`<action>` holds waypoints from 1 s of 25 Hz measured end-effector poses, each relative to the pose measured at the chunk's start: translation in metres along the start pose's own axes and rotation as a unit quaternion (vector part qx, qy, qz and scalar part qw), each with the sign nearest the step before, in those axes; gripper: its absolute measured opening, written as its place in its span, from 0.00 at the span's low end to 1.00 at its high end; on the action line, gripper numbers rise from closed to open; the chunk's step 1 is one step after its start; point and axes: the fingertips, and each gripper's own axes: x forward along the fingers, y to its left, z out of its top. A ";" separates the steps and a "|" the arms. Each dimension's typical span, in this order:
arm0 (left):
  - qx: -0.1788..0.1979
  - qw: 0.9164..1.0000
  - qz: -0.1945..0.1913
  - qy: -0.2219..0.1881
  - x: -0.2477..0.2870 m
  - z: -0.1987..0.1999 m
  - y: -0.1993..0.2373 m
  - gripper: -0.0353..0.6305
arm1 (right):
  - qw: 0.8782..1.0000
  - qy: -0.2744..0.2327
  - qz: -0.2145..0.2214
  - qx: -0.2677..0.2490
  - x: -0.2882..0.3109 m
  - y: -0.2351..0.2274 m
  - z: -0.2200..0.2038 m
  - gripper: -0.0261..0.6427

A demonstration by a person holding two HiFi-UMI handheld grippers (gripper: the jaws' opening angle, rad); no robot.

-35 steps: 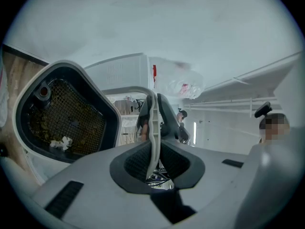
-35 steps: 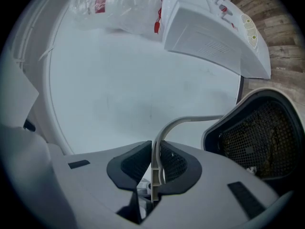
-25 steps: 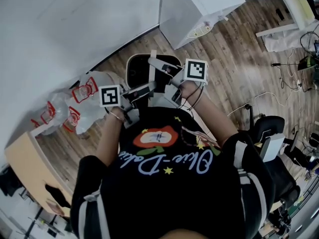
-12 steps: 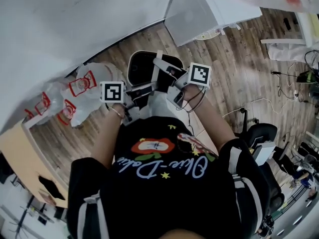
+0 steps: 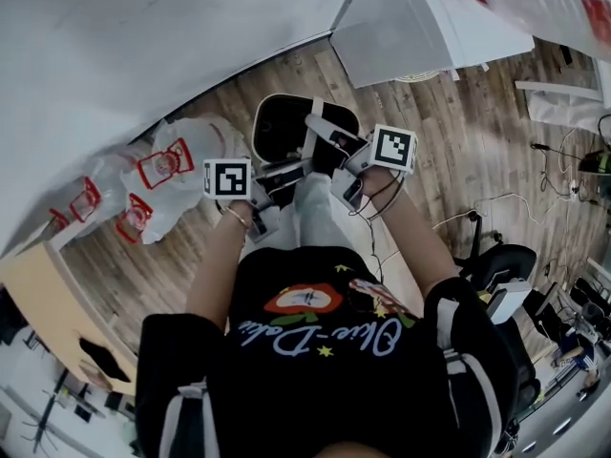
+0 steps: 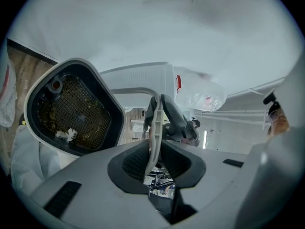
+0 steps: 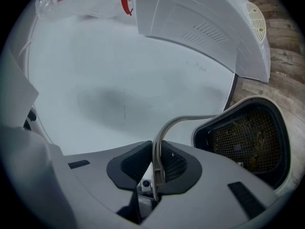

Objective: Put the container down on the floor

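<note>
**A:** How far along am I?

**B:** You're nearly finishing. The container (image 5: 286, 127) is sitting low at the edge of the floor (image 5: 477, 151), along the white wall, though I can't tell whether it's touching down. Your left gripper (image 5: 279, 173) is opening its jaws, loosening off the thin handle (image 6: 153, 120) standing between them. Your right gripper (image 5: 332, 139) is clamping narrowly on that same handle.

**A:** What's remaining?

**B:** Probably settling it and letting go with the right side.

**A:** Which way is it pointing?

**B:** It's facing mouth up toward you, with the mesh bottom showing. Its long axis seems to be running along the wall, left to right.
</note>
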 end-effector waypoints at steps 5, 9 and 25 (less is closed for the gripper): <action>-0.038 0.999 0.001 0.008 0.002 0.012 0.020 0.16 | 1.000 0.001 -0.022 -0.007 0.013 -0.019 0.011 0.11; 0.019 0.999 0.018 0.035 0.001 0.025 0.041 0.16 | 1.000 -0.002 -0.022 -0.006 0.022 -0.033 0.016 0.11; 0.038 0.996 0.046 0.060 0.008 0.035 0.113 0.17 | 0.999 -0.009 -0.040 -0.012 0.043 -0.097 0.021 0.11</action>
